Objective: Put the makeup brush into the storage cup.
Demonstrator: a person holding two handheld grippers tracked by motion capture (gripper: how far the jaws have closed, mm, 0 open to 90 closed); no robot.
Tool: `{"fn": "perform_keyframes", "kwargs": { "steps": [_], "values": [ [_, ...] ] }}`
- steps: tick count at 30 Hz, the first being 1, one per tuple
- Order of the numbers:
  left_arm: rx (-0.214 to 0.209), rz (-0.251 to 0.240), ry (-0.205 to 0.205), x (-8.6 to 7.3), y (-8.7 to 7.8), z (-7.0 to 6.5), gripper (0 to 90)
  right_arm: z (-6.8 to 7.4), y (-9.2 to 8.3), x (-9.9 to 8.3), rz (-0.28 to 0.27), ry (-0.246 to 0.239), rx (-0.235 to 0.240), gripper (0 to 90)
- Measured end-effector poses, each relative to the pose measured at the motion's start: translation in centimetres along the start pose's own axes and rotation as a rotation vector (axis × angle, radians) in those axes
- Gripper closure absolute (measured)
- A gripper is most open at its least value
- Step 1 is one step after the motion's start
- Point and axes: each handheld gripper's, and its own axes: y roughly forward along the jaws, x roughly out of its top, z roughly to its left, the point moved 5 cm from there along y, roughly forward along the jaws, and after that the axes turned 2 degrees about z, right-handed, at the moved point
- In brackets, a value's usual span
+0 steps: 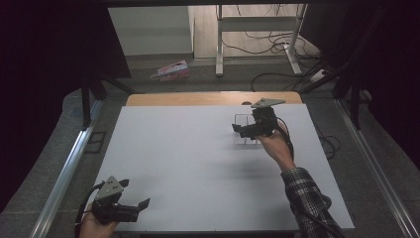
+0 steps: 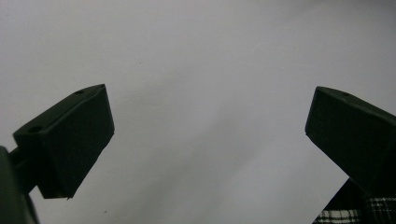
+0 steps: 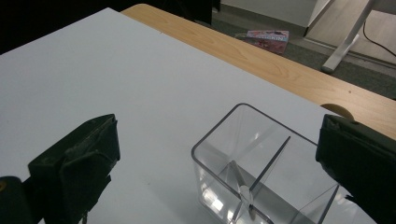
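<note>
Our right tongs (image 3: 215,163) stand wide open and empty above the clear box (image 3: 261,172) near the counter's (image 1: 188,158) far right; the box's near edge is cut off. Our left tongs (image 2: 205,135) gape empty.

Grey carpet floor (image 1: 163,84) with trailing cables (image 1: 270,42), a white desk frame (image 1: 257,22), dark curtains (image 1: 44,59).

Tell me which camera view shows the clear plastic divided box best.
The right gripper view: the clear plastic divided box sits close between the open jaws, its rounded rim and inner dividers plain. In the high view the box is small and partly hidden behind the right gripper. The left gripper view looks at bare white tabletop.
</note>
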Motion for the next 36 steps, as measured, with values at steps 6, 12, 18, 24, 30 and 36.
{"fn": "perform_keyframes", "kwargs": {
  "steps": [6, 12, 18, 24, 30, 36],
  "values": [
    [0.001, -0.005, -0.001, 0.0, 0.0, 0.0, 1.7, 0.3, -0.4, -0.1, 0.000, -0.005, 0.004, 0.0],
    [0.001, -0.005, -0.001, 0.0, -0.1, 0.0, 1.7, 0.7, -0.9, -0.2, 0.001, -0.009, 0.012, 0.0],
    [0.001, -0.004, 0.000, 0.0, 0.0, 0.0, 1.6, 1.2, -1.3, -0.3, 0.006, -0.020, 0.021, 0.0],
    [0.001, -0.010, -0.001, 0.0, -0.1, 0.0, 1.6, 1.7, -1.8, -0.5, 0.014, -0.032, 0.028, 0.0],
    [-0.004, -0.014, -0.002, 0.1, -0.1, 0.0, 1.5, 2.1, -2.5, -0.9, 0.025, -0.051, 0.030, 0.0],
    [-0.011, -0.019, -0.006, 0.1, -0.1, 0.0, 1.4, 2.3, -3.1, -1.3, 0.029, -0.050, 0.033, 0.0]
  ]
}}
